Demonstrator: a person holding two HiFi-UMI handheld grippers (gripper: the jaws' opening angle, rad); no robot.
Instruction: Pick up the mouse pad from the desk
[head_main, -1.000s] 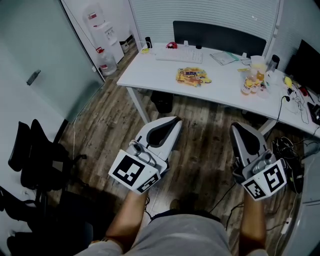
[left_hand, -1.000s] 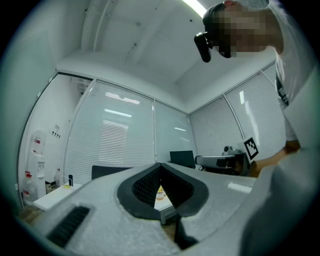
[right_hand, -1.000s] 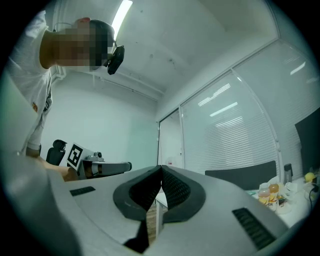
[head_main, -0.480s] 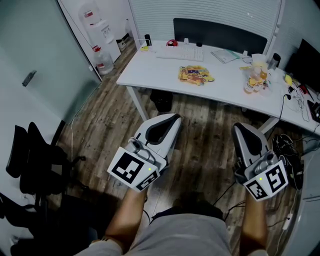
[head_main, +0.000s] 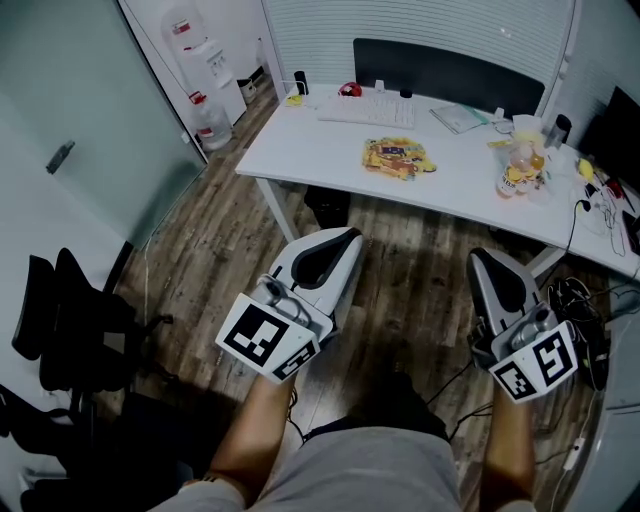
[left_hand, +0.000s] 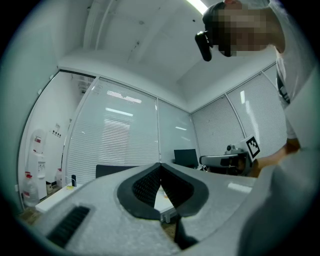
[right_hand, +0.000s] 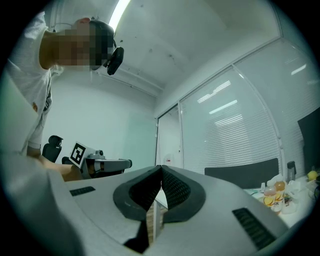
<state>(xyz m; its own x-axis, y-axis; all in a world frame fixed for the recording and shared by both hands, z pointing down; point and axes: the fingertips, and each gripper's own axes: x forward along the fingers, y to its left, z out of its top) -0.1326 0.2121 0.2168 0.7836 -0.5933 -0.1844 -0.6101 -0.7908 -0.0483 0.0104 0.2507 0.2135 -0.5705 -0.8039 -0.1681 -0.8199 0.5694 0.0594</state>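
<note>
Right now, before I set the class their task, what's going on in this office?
A person stands on the wooden floor, short of a white desk, with a gripper in each hand. The left gripper and the right gripper are both shut and hold nothing. On the desk lie a keyboard, some bottles and a yellow patterned flat item, likely the mouse pad. Neither gripper has reached the desk, so nothing is picked up yet.

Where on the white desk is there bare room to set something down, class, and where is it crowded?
Bare: the desk's near-left corner, bordered by keyboard and mouse pad; also between mouse pad and bottles. Crowded: the right end, with bottles and cables.
</note>
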